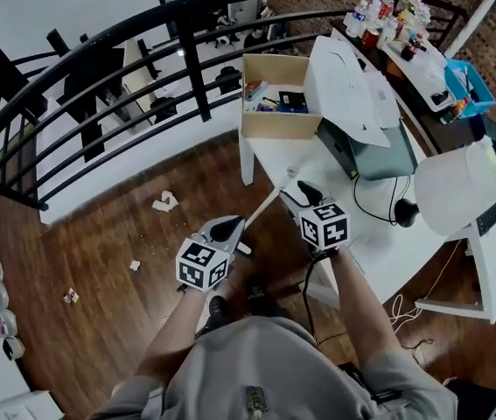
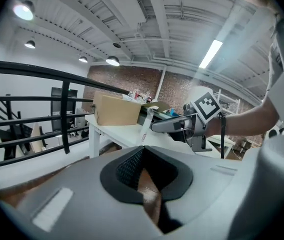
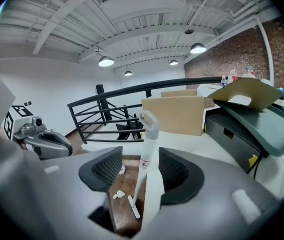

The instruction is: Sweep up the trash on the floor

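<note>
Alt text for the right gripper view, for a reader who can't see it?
The right gripper has its jaws open on either side of a white handle, with wood floor and paper scraps below. Behind are a white table with a box and a printer, a black railing, and the left gripper at far left.

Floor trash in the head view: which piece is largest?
The crumpled white paper, lying farthest up; the white scrap and the colourful scrap are much smaller.
</note>
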`<action>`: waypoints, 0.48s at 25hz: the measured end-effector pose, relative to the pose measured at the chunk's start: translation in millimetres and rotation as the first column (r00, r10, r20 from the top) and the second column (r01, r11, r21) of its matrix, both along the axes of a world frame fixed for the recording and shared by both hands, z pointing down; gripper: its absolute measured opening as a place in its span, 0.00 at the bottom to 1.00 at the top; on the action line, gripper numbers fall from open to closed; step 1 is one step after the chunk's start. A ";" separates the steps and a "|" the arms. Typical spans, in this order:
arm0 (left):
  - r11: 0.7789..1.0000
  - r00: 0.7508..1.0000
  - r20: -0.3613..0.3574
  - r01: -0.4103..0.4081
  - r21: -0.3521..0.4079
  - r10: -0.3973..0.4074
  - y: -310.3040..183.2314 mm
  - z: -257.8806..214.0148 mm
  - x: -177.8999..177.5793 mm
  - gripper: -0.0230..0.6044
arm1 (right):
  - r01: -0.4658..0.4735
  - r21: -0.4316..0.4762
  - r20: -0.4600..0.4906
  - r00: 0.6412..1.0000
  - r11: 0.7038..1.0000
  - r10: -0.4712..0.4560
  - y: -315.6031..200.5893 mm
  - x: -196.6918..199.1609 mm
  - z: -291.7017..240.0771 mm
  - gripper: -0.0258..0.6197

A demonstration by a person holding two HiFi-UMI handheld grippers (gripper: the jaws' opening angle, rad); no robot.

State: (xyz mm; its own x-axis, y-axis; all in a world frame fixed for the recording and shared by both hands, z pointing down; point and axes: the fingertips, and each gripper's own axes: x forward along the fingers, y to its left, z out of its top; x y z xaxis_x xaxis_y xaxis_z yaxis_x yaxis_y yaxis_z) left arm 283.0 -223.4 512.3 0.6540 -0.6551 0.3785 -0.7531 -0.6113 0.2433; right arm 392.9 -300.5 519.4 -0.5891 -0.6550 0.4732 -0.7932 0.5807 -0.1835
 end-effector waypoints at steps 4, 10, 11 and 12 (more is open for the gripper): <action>0.998 0.998 0.015 0.066 -0.017 -0.066 -12.4 11.0 0.0 0.04 | 0.060 -0.019 -0.015 0.998 0.998 -0.061 -27.0 -2.1 14.8 0.37; 0.990 0.990 0.027 0.138 -0.036 -0.137 -13.8 17.9 -14.9 0.04 | 0.190 -0.049 -0.014 0.982 0.981 -0.190 -43.5 -30.6 29.3 0.37; 0.987 0.987 0.025 0.157 -0.038 -0.156 -13.3 19.1 -18.6 0.04 | 0.209 -0.053 -0.016 0.978 0.977 -0.210 -44.0 -36.1 31.4 0.37; 0.984 0.985 0.023 0.174 -0.039 -0.173 -12.3 20.2 -22.2 0.04 | 0.227 -0.055 -0.018 0.974 0.972 -0.228 -44.2 -41.4 33.0 0.37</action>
State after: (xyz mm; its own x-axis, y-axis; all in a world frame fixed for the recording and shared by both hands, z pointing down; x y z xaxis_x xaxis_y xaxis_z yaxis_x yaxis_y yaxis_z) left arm 260.8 -235.7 532.6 0.5243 -0.7417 0.4183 -0.8515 -0.4611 0.2496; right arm 351.5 -344.7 552.4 -0.7075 -0.4794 0.5192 -0.6462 0.7363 -0.2007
